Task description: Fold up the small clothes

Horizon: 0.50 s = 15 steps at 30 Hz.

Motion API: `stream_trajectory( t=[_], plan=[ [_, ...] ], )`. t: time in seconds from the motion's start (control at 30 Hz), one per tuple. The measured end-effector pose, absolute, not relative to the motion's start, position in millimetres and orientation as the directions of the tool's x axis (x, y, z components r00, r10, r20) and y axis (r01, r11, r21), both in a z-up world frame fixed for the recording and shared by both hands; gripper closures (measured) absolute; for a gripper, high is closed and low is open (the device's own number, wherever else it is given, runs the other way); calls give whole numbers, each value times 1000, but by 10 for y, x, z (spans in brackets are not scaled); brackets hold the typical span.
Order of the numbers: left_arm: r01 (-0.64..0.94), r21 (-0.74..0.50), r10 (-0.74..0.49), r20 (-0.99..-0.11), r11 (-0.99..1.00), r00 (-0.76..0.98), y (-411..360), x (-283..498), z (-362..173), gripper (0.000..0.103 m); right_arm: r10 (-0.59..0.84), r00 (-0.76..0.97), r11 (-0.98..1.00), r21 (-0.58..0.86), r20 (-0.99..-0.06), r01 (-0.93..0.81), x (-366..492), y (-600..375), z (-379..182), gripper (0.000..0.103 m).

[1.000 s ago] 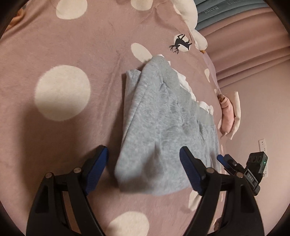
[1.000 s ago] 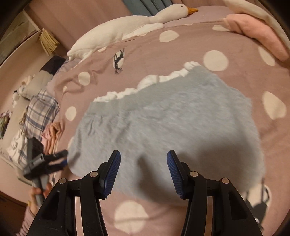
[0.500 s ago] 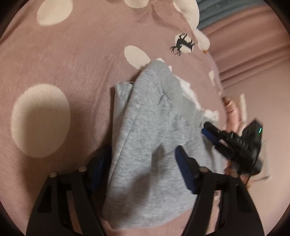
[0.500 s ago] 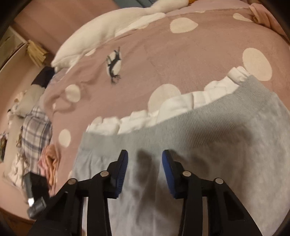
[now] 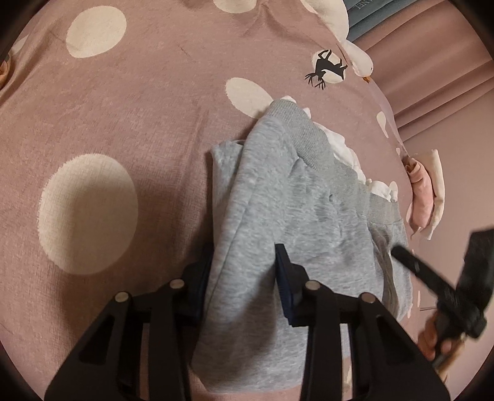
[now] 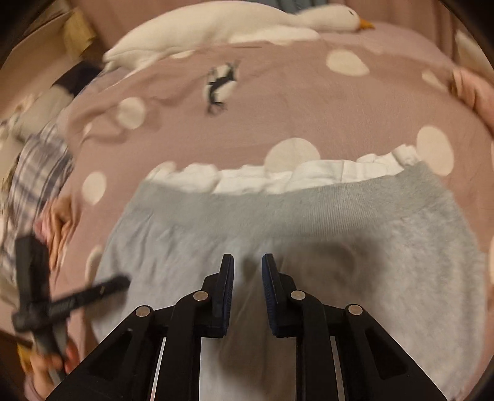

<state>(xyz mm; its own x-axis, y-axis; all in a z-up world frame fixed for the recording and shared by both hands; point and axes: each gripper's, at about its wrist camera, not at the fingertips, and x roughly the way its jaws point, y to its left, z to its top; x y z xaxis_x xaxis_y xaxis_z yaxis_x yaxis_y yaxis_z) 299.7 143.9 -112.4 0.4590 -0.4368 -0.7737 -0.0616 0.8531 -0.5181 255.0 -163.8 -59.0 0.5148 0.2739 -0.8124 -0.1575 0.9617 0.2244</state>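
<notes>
Since 1 second back, your left gripper (image 5: 244,268) has slid over the grey garment (image 5: 296,222) at 6 o'clock on the spotted blanket (image 5: 129,101); both grippers' jaws have just been closing. Left pads pinch its folded edge. Your right gripper (image 6: 248,290) stands nearly closed above the cloth, gripping nothing I can see. Catch every layer before lifting, keeping the ribbed waistband (image 6: 308,200) straight.

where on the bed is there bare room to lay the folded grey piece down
Most open: the dotted pink cover left of the grey garment in the left wrist view, and the strip between its white ruffle and the plush goose. Crowded: the pink clothes at the bed's edge.
</notes>
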Motion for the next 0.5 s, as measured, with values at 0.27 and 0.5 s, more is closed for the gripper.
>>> stream_trajectory(
  t=[0.27,0.5],
  plan=[
    [-105,-515,-420,-786,851,454,1426,3021,-1100,82,256,415,960,180,-873,-214,2299,-1495,-1010,81],
    [-62,-461,-380,-793,885,476,1194,2954,-757,94,443,423,893,433,-791,-126,2322,-1941,-897,81]
  ],
)
